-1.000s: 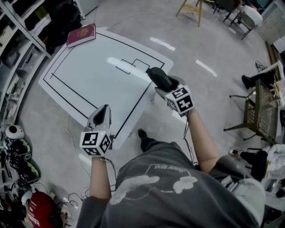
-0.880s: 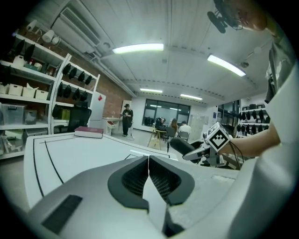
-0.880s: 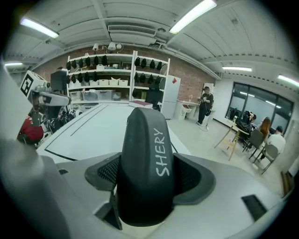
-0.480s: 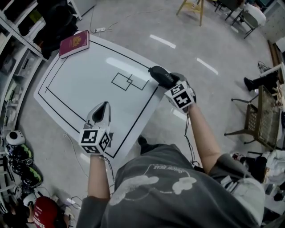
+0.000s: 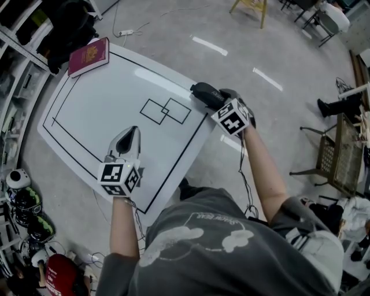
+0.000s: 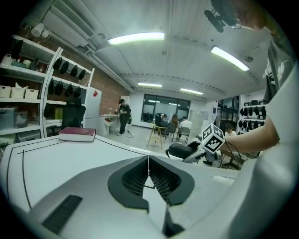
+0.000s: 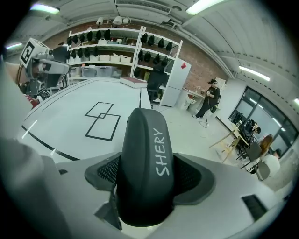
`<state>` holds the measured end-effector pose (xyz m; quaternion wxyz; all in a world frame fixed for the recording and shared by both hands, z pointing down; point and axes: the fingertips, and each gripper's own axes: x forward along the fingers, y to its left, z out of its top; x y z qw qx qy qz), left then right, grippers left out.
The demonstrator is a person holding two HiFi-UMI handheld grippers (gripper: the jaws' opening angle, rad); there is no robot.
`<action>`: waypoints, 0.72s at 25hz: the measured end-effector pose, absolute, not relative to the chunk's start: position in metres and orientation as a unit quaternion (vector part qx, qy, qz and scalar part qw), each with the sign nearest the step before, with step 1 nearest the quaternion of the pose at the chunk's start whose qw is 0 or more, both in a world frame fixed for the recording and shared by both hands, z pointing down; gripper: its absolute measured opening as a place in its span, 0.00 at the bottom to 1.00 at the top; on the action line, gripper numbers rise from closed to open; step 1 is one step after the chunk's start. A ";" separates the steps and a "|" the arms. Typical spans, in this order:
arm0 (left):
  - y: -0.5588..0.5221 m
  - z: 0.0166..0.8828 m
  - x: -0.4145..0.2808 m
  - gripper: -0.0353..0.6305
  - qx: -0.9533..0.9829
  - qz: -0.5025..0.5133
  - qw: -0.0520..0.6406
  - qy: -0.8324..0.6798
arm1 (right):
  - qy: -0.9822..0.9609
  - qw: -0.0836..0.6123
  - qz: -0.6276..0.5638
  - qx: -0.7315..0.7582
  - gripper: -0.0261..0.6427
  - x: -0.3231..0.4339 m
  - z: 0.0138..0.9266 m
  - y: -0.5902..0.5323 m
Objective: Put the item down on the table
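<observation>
My right gripper is shut on a black oblong case marked "SHERY", held in the air over the right edge of the white table. In the right gripper view the case fills the space between both jaws. My left gripper hovers over the table's near part with its jaws closed together and nothing between them. Two overlapping black squares are taped at the table's middle, just left of the case.
A dark red book lies at the table's far left corner. Shelves with gear stand to the left. A wooden stool and a mesh chair stand on the floor beyond and to the right. A person's legs show by the table's near edge.
The view has shifted so the table sits lower and closer. My right gripper with the case has stayed by the table's right edge; the left gripper has stayed over the near part.
</observation>
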<state>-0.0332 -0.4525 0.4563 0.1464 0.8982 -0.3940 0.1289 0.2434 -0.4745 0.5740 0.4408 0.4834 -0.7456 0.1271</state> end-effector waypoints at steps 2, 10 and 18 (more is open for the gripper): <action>-0.457 0.458 -0.030 0.06 0.899 0.130 0.147 -0.392 | -0.743 0.448 0.126 0.481 0.54 0.245 0.578 -0.477; -0.458 0.468 -0.026 0.06 0.897 0.138 0.158 -0.388 | -0.736 0.459 0.122 0.483 0.54 0.246 0.589 -0.480; -0.450 0.469 -0.023 0.06 0.900 0.138 0.162 -0.381 | -0.756 0.434 0.144 0.468 0.58 0.238 0.588 -0.477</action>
